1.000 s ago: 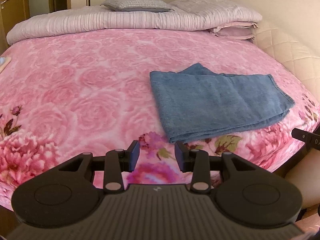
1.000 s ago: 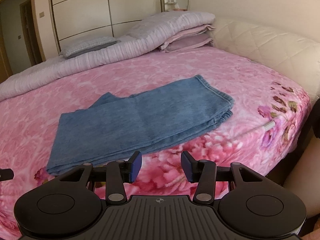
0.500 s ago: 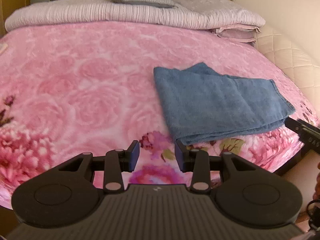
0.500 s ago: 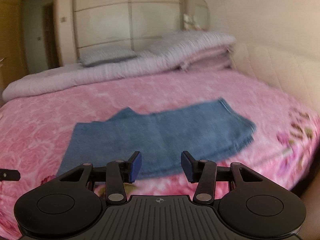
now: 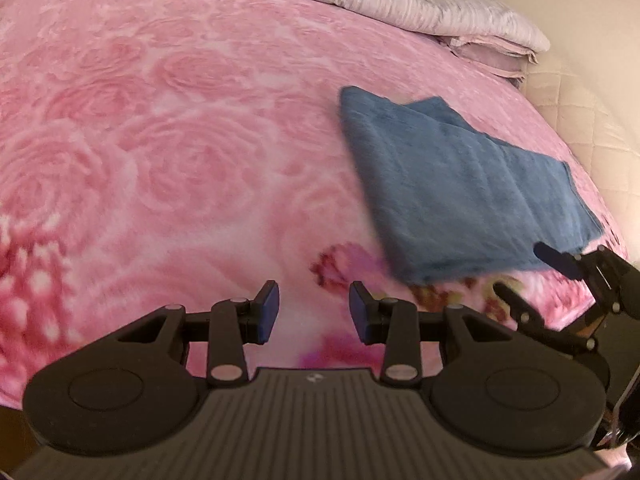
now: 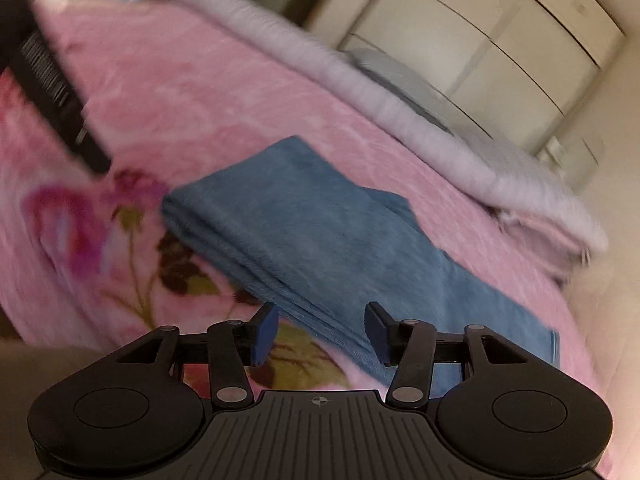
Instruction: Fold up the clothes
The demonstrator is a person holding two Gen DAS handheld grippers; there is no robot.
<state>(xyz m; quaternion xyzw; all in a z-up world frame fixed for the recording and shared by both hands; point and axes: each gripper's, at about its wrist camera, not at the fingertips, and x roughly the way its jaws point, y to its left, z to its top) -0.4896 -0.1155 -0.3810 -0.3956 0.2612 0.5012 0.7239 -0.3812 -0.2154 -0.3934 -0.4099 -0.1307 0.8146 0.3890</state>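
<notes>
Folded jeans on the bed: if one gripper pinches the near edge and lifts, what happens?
Likely floppy: the folded jeans lie in several loose layers, so a one-edge pinch would probably peel off the top layers and undo the fold. Denim looks thick, so probably heavy for its size. On the plush pink blanket, it would probably drag rather than slide.

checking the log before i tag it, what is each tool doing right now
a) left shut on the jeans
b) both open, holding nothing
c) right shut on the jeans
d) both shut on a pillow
b: the left tool and right tool both stand open with nothing between them, and the folded jeans lie flat on the pink blanket.
</notes>
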